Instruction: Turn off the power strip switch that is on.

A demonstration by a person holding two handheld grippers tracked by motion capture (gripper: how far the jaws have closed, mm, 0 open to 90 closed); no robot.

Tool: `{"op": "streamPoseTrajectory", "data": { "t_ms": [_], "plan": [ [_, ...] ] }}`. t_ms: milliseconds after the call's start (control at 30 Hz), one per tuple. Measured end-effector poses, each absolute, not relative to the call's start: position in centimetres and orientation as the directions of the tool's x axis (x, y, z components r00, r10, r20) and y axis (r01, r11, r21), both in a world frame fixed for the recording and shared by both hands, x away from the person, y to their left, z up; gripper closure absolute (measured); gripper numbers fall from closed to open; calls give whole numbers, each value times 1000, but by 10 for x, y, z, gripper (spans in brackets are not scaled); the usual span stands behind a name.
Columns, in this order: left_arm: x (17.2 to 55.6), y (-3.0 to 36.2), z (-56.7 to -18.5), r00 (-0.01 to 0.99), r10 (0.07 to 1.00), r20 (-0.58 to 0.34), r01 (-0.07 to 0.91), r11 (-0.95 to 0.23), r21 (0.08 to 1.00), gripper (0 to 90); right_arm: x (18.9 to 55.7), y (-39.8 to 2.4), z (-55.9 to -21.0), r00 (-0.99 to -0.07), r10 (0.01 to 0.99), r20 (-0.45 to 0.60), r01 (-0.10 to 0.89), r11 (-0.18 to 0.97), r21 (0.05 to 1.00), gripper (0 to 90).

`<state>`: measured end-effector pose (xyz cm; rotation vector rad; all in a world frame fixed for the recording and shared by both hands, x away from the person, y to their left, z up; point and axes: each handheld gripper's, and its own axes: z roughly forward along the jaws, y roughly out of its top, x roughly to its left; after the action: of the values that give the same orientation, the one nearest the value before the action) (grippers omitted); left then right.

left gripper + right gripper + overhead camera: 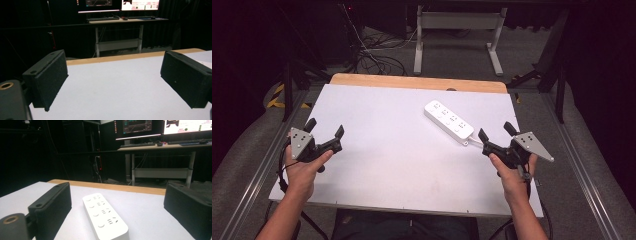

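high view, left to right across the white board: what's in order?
left gripper → white power strip → right gripper. Both grippers have their jaws open with nothing between them; the strip lies flat on the white board, apart from both.

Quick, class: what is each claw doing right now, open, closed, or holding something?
Left claw: open, holding nothing.
Right claw: open, holding nothing; the power strip lies just ahead.

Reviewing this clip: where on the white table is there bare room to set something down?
The wide middle of the white table, between the left tool and the power strip, is bare, as is the far left corner. The right side is crowded: the strip lies just beyond the right tool.
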<state>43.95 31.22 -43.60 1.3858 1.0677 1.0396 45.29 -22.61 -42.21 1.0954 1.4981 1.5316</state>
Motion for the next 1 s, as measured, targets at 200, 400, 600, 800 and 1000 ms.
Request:
{"op": "streamPoseTrajectory", "data": {
  "t_ms": [200,400,600,800,1000],
  "plan": [
    [440,312,-436,223,974,38,64,-53,997,77,453,-220,-423,-396,917,39,67,-14,998,40],
    [439,313,-436,218,975,35,62,-50,997,77,453,-220,-423,-399,916,42,66,-17,998,41],
    [440,312,-436,223,974,39,62,-54,997,77,453,-220,-424,-382,924,24,60,-1,998,31],
    [439,311,-436,225,974,37,62,-52,997,78,454,-222,-425,-372,928,34,60,-13,998,30],
    [440,311,-436,224,974,39,62,-54,997,77,454,-220,-425,-383,924,23,65,2,998,38]
  ]
}}
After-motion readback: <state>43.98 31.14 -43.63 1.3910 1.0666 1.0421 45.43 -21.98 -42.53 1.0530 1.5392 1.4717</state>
